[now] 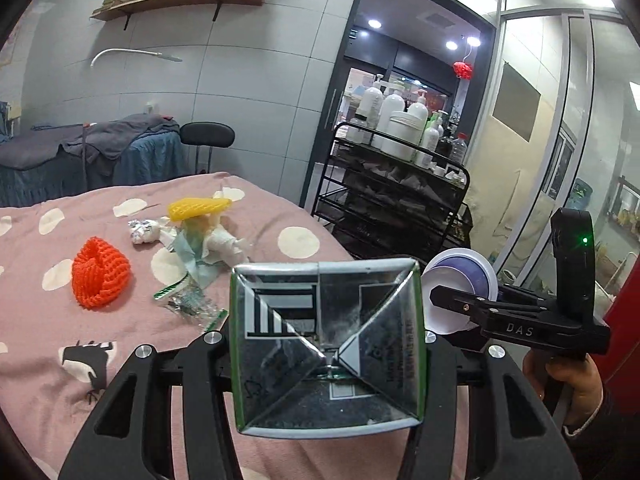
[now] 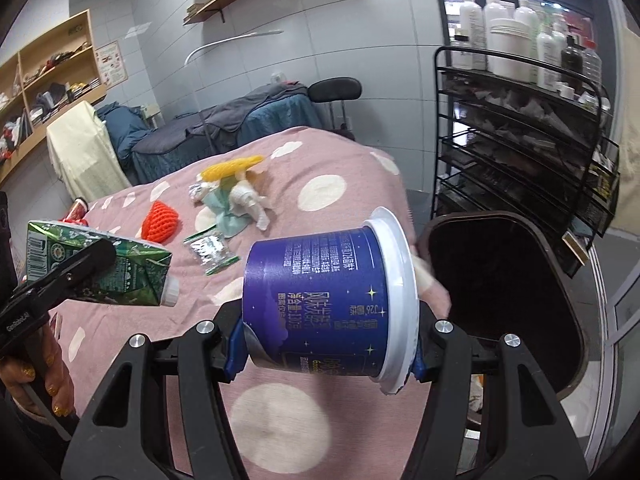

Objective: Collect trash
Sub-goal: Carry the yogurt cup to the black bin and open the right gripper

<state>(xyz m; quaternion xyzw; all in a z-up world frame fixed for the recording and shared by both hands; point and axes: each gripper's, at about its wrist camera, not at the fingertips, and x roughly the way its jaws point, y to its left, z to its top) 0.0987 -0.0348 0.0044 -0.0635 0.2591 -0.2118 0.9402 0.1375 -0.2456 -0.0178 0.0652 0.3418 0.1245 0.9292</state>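
"DAS" stands on the right tongs point(image 1: 436, 300); "Goo…AI" on the left tongs point(image 2: 100, 258); "J26" on the blue cup point(image 2: 328, 292).

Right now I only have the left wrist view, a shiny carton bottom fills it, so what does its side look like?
Observer: The carton is green with a white cap, held by the left hand-held gripper.
Operator: Where is the bin?
Observer: A dark open bin stands beside the bed, just right of the purple cup.
Operator: Is the cup gripped firmly?
Observer: The right hand-held gripper clamps it on its side, rim toward the bin.
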